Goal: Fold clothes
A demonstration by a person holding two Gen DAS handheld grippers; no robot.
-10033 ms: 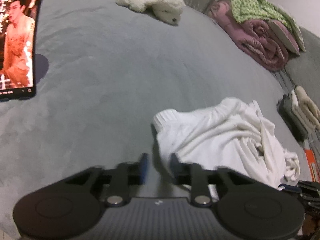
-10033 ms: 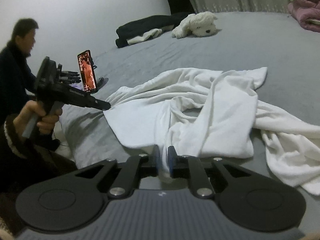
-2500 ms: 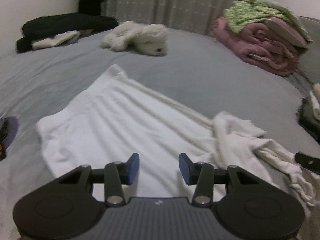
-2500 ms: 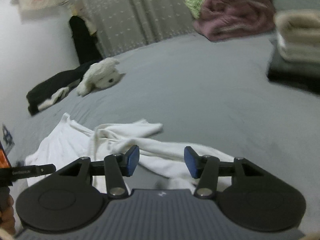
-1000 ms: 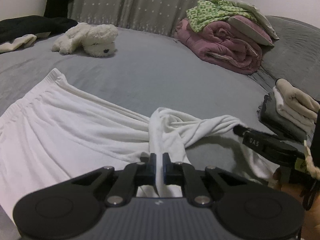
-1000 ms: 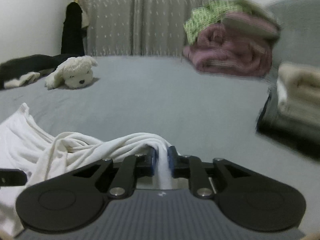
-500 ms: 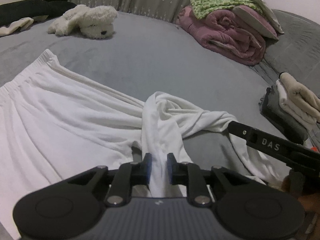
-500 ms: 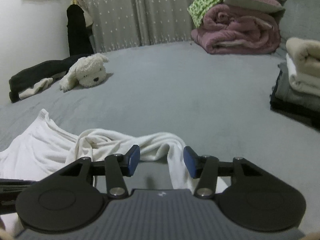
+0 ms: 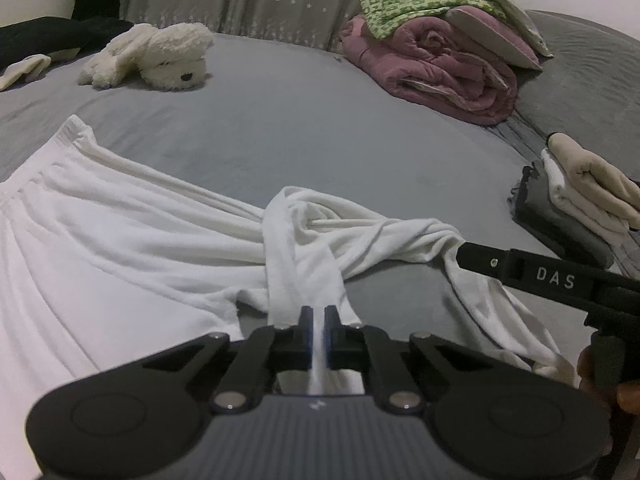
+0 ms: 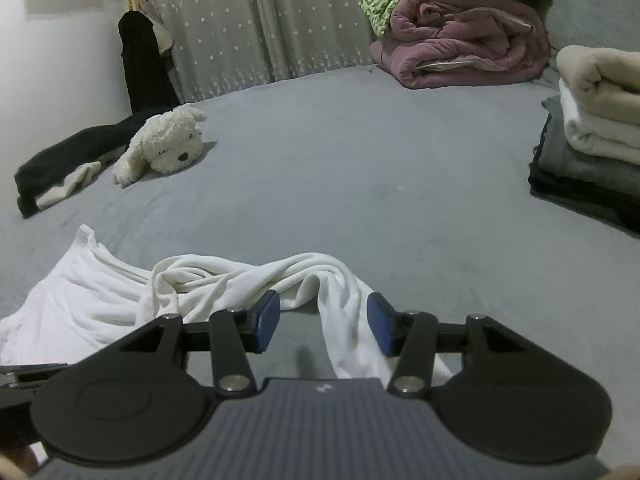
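- The white garment (image 9: 132,248) is lying on the grey bed (image 9: 320,120), its broad part spreading flat to the left and its narrow, twisted parts bunching toward the near right.
- The left gripper (image 9: 316,330) is pinching a strip of that cloth, the jaws closed right down on it, with the strip running up and away from the pads into the twist.
- The right gripper (image 10: 322,320) is standing about half open and gripping nothing; a hanging fold of the garment is lying between its pads (image 10: 269,320), nearer the right one and seemingly clear of both.
- The cloth is looking soft, light and limp, so it is likely sagging and sliding wherever it is not held; it is not fragile.
- Taking hold at a hem or leg end, rather than mid-twist, is probably the better grip for untangling before folding.
- A folded stack (image 10: 592,128) is sitting far right, well apart.
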